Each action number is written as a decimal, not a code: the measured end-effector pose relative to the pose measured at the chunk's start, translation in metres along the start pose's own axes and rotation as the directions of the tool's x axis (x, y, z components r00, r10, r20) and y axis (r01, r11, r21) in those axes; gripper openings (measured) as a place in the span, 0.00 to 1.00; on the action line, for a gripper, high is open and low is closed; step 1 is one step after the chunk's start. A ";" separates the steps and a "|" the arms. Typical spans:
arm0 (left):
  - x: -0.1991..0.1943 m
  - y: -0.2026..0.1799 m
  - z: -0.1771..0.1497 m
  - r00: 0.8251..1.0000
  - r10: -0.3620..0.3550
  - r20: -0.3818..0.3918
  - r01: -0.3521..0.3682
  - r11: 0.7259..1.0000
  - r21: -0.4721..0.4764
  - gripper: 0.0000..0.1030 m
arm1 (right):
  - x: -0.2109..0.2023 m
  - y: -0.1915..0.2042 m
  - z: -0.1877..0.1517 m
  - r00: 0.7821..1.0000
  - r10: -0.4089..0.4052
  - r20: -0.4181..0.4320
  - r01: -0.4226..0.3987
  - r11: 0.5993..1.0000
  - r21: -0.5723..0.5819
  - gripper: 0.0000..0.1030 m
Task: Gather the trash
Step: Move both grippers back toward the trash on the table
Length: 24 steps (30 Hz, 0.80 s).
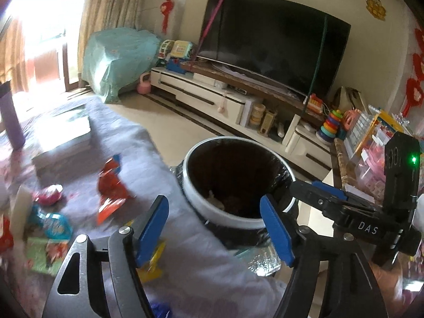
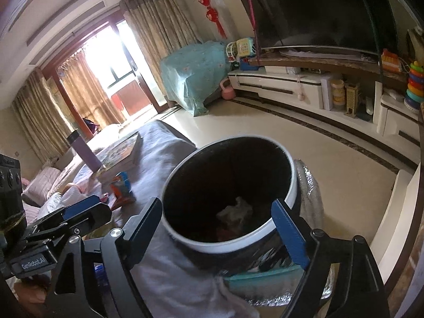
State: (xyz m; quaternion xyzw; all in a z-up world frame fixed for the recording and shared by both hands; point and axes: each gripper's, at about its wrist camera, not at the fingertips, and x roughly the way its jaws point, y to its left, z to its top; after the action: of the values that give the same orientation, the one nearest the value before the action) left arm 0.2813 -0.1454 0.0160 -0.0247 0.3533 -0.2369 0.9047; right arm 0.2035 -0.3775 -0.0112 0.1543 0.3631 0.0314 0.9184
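Observation:
A round trash bin (image 1: 212,209) with a white rim and black liner stands beside the cloth-covered table; it holds crumpled paper (image 2: 234,212) and other scraps. My left gripper (image 1: 214,232) is open and empty, just above the bin's near rim. My right gripper (image 2: 221,232) is open and empty, hovering over the bin (image 2: 292,185) too; it shows in the left wrist view (image 1: 326,193) at the right. An orange-red snack wrapper (image 1: 111,185) lies on the table, also in the right wrist view (image 2: 120,188). A pink wrapper (image 1: 49,194), a teal wrapper (image 1: 54,222) and a yellow wrapper (image 1: 153,262) lie nearby.
The table under a grey-lilac cloth (image 1: 185,265) carries a book (image 1: 63,137) and a purple flask (image 1: 10,116). A TV (image 1: 273,42) on a long white cabinet (image 1: 212,95) with toys stands across the tiled floor (image 2: 331,172). A teal-covered object (image 1: 116,58) sits by the window.

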 end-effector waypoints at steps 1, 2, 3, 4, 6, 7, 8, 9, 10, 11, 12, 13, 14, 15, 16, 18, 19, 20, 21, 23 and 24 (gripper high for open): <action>-0.005 0.003 -0.005 1.000 0.003 -0.001 -0.003 1.000 -0.008 0.69 | -0.001 0.004 -0.004 1.000 0.006 -0.001 -0.006 1.000 -0.002 0.84; -0.011 0.006 -0.010 1.000 0.007 -0.003 -0.007 1.000 -0.017 0.69 | -0.002 0.006 -0.005 1.000 0.010 -0.002 -0.010 1.000 -0.004 0.84; -0.016 0.009 -0.015 1.000 0.013 -0.005 -0.013 1.000 -0.025 0.69 | -0.003 0.010 -0.008 1.000 0.016 -0.005 -0.016 1.000 -0.005 0.84; -0.020 0.013 -0.020 1.000 0.019 -0.008 -0.019 0.999 -0.033 0.69 | -0.004 0.014 -0.011 1.000 0.023 -0.008 -0.023 1.000 -0.005 0.84; -0.031 0.021 -0.028 1.000 0.029 -0.012 -0.029 0.998 -0.055 0.69 | -0.005 0.021 -0.017 0.999 0.038 -0.014 -0.038 0.999 -0.005 0.84; -0.037 0.026 -0.034 0.999 0.035 -0.015 -0.036 0.997 -0.072 0.69 | -0.005 0.025 -0.021 0.999 0.043 -0.018 -0.044 0.999 -0.006 0.84; -0.042 0.030 -0.037 0.999 0.038 -0.016 -0.040 0.996 -0.084 0.69 | -0.005 0.027 -0.024 0.999 0.048 -0.020 -0.048 0.999 -0.006 0.84; -0.046 0.032 -0.037 0.999 0.042 -0.015 -0.043 0.995 -0.092 0.69 | -0.006 0.030 -0.027 0.998 0.053 -0.023 -0.053 0.999 -0.005 0.84; -0.051 0.035 -0.041 0.999 0.048 -0.014 -0.049 0.994 -0.101 0.69 | -0.005 0.034 -0.032 0.998 0.061 -0.029 -0.061 0.998 -0.003 0.84; -0.057 0.037 -0.043 0.998 0.054 -0.012 -0.055 0.993 -0.109 0.69 | -0.005 0.038 -0.036 0.997 0.068 -0.035 -0.068 0.998 -0.002 0.84; -0.062 0.041 -0.044 0.998 0.058 -0.010 -0.059 0.992 -0.115 0.69 | -0.005 0.041 -0.040 0.996 0.074 -0.040 -0.074 0.997 -0.002 0.84; -0.068 0.044 -0.047 0.998 0.064 -0.007 -0.064 0.991 -0.120 0.69 | -0.005 0.045 -0.043 0.996 0.080 -0.047 -0.081 0.997 -0.004 0.84; -0.074 0.047 -0.051 0.997 0.073 -0.004 -0.073 0.989 -0.127 0.69 | -0.005 0.050 -0.046 0.995 0.087 -0.052 -0.087 0.996 -0.008 0.84; -0.079 0.051 -0.053 0.997 0.079 -0.003 -0.078 0.988 -0.132 0.69 | -0.005 0.054 -0.049 0.994 0.092 -0.056 -0.092 0.996 -0.010 0.84; -0.085 0.054 -0.057 0.996 0.088 0.000 -0.087 0.987 -0.138 0.69 | -0.005 0.057 -0.051 0.993 0.098 -0.059 -0.099 0.995 -0.015 0.84; -0.095 0.064 -0.065 0.995 0.104 0.000 -0.103 0.984 -0.147 0.69 | -0.006 0.065 -0.056 0.992 0.110 -0.065 -0.111 0.994 -0.021 0.84; -0.099 0.068 -0.069 0.994 0.111 -0.001 -0.110 0.982 -0.153 0.69 | -0.007 0.069 -0.059 0.991 0.117 -0.067 -0.119 0.993 -0.023 0.84; -0.104 0.071 -0.074 0.993 0.119 -0.005 -0.118 0.980 -0.162 0.69 | -0.008 0.074 -0.062 0.990 0.126 -0.069 -0.128 0.991 -0.027 0.84; -0.107 0.073 -0.077 0.992 0.126 -0.009 -0.126 0.977 -0.171 0.69 | -0.009 0.078 -0.065 0.989 0.132 -0.072 -0.135 0.990 -0.030 0.84; -0.116 0.082 -0.084 0.990 0.142 -0.014 -0.143 0.972 -0.187 0.69 | -0.010 0.087 -0.072 0.986 0.147 -0.083 -0.150 0.988 -0.036 0.84; -0.119 0.084 -0.086 0.989 0.150 -0.017 -0.150 0.970 -0.192 0.69 | -0.011 0.090 -0.076 0.984 0.153 -0.086 -0.157 0.987 -0.038 0.85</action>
State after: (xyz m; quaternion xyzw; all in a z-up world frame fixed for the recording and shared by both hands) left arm 0.1843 -0.0070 0.0080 -0.0849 0.3766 -0.1327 0.9129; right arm 0.1490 -0.2737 -0.0290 0.1602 0.3871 0.1171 0.9004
